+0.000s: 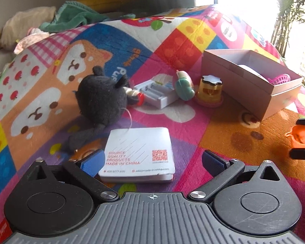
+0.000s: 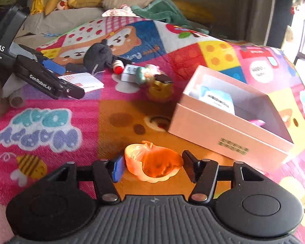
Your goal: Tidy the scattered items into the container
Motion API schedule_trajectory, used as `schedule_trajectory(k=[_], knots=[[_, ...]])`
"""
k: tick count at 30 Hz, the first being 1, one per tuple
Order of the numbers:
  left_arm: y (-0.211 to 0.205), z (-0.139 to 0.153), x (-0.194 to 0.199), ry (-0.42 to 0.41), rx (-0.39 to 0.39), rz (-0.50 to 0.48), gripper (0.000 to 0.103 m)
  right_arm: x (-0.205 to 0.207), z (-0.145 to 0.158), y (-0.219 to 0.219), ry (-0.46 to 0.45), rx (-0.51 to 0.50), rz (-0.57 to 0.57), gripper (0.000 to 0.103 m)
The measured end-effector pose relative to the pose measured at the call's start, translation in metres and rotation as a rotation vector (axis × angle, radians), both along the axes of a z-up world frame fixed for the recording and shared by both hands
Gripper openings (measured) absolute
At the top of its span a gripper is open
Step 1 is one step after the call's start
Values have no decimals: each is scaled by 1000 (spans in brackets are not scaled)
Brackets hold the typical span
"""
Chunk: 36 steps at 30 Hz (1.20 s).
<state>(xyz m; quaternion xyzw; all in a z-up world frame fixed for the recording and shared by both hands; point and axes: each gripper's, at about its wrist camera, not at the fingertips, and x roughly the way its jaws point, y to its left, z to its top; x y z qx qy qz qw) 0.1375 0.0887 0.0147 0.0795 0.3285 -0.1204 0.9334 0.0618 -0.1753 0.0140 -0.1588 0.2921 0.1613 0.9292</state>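
Pink box (image 2: 229, 140), far right on the mat, holds a few items already. Right gripper (image 2: 152, 167) half open around the orange cup (image 2: 152, 165), pads seemingly not pressing. Left gripper (image 1: 152, 162) wide open astride the white pad (image 1: 138, 154) — plush (image 1: 101, 99), battery case (image 1: 158, 93), gold jar (image 1: 210, 90) remain.

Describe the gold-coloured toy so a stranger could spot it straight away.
Find the pink open box on the patterned mat. Just off its near left corner stands the gold toy, beside a pale green-and-pink toy. Only it is shiny gold, with a silvery top and pink base.
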Motion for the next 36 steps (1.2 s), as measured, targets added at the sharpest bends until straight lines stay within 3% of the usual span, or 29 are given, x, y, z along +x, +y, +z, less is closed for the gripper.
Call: schedule_trajectory(k=[5, 10, 12, 13, 14, 19, 24, 32, 34, 36], knots=[[7, -7, 30, 53, 1, 44, 103, -20, 2, -45, 6, 19, -125, 59], [11, -12, 29, 68, -35, 56, 102, -33, -4, -63, 34, 63, -153, 59], [6, -11, 25, 65, -38, 50, 98, -32, -8, -63, 41, 72, -162, 59], [0, -10, 21, 51, -22, 42, 90, -32, -9, -63, 41, 80, -166, 59], [-5, -8, 17, 37, -7, 24, 85, -34, -10, -62, 36, 90, -170, 59], [-36, -7, -8, -22, 88, -53, 85, -41, -12, -60, 18, 101, -171, 60], [-62, -8, -43, 20, 11, -162, 85, -51, -8, -64, -17, 109, -196, 84], [-102, -10, -100, 56, -37, -303, 88, -47, -9, -74, 26, 157, -204, 86], [-105, -11, -102, 63, -38, -317, 92, -42, -9, -75, 42, 178, -203, 82], [-106, -12, -102, 71, -40, -323, 95, -36, -10, -76, 76, 192, -202, 54]])
